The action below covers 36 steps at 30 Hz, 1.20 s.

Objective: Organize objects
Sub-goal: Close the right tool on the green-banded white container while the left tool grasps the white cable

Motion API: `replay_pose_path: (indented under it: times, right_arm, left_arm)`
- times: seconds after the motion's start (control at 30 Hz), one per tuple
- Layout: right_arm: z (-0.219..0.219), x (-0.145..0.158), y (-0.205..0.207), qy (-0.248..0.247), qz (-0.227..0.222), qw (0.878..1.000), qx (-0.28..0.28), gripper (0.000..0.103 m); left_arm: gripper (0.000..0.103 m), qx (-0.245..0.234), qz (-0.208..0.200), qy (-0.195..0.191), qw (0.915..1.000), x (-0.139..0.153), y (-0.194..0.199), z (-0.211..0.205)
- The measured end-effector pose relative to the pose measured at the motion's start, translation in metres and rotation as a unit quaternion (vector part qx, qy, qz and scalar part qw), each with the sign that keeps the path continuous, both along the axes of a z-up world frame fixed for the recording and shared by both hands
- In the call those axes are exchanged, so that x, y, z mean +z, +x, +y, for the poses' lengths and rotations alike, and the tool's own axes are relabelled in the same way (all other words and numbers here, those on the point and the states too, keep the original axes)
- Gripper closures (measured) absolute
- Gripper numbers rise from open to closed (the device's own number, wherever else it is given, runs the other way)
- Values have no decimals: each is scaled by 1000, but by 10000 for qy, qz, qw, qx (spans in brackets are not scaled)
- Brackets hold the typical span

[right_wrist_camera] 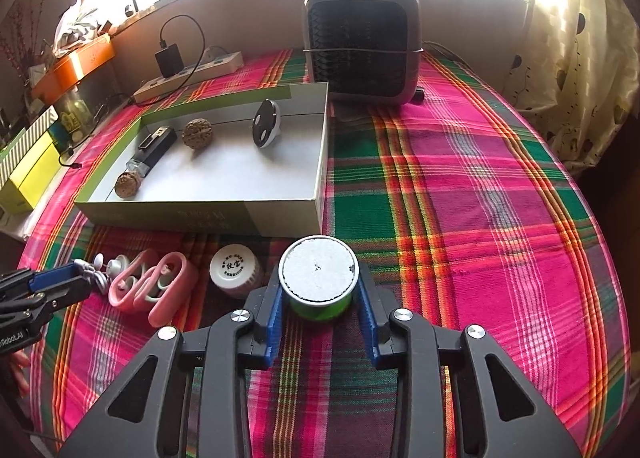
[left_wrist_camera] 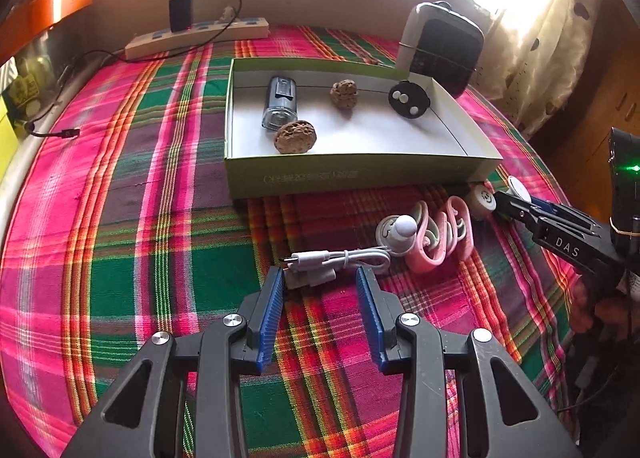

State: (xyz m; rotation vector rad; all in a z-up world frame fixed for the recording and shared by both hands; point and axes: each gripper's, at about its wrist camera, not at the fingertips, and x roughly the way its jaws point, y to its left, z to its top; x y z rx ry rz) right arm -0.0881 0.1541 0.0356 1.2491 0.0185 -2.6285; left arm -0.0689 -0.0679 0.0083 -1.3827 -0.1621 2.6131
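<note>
While our left gripper (left_wrist_camera: 320, 278) stood apart over the white cable (left_wrist_camera: 344, 258), our right gripper (right_wrist_camera: 320, 290) was clamped on the green tin (right_wrist_camera: 319, 278) beside the box (right_wrist_camera: 280, 214).

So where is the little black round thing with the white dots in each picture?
Left wrist view: the black disc leans in the far right corner of the box, right of centre.
Right wrist view: the same disc stands on edge near the box's far wall, left of centre.
Shared landmark: the fan heater behind the box.
</note>
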Motion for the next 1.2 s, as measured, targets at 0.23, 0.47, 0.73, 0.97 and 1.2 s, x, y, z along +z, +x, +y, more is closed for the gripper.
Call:
replay_pose_path:
  times: [0.23,0.47,0.73,0.97,1.2]
  right_arm:
    - [0,2,1,11,69,10000,33,77]
    - [0,2,1,8,74,10000,29,77]
    - [0,2,3,28,65,10000,24,77]
    - [0,2,3,44,60,10000,11,77]
    - [0,2,4,45,58,10000,19,77]
  left_arm:
    - [68,-452,36,-117,9989,2,10,7]
    - [68,-608,333,-97,9975,12,8,1]
    - [67,-934,281,-38,9952,5,-13,6]
    - [67,-1205,155,144,9925,2,-2,10]
    - [67,-1531,103,130,9881,0,15,19]
